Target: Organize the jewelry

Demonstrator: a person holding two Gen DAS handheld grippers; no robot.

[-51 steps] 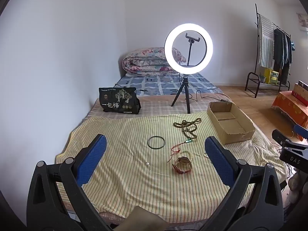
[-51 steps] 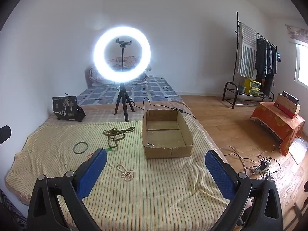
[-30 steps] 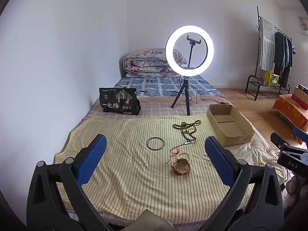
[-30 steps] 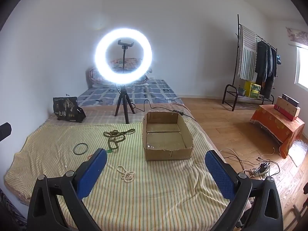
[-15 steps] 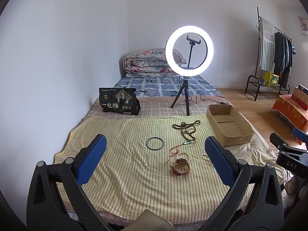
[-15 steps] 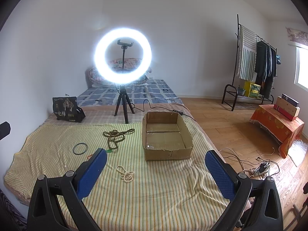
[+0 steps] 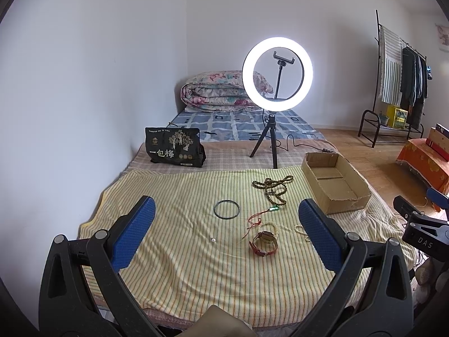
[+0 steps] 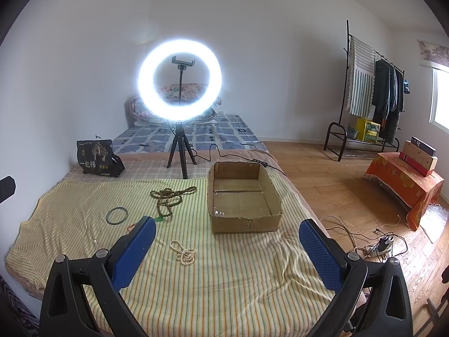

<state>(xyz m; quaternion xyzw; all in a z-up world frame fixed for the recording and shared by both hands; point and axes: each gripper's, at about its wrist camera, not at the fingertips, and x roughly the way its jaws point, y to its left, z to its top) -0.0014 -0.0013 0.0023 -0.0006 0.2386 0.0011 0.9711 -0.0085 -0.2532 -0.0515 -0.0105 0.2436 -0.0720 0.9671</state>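
Jewelry lies on a yellow striped cloth: a dark bangle, an olive bead necklace with a green pendant, a red cord, a brown-strap watch, a tiny pearl and a white pearl string. An open cardboard box stands empty to the right; it also shows in the left wrist view. My left gripper is open and empty above the cloth's near edge. My right gripper is open and empty, held before the box.
A lit ring light on a tripod stands behind the cloth, its cable trailing right. A black printed bag sits at the back left. A folded quilt lies by the wall. A clothes rack and cables are on the floor at right.
Both grippers have drawn back and risen slightly, so the jewelry and box look a little smaller. Nothing on the cloth has moved. Both stay open.
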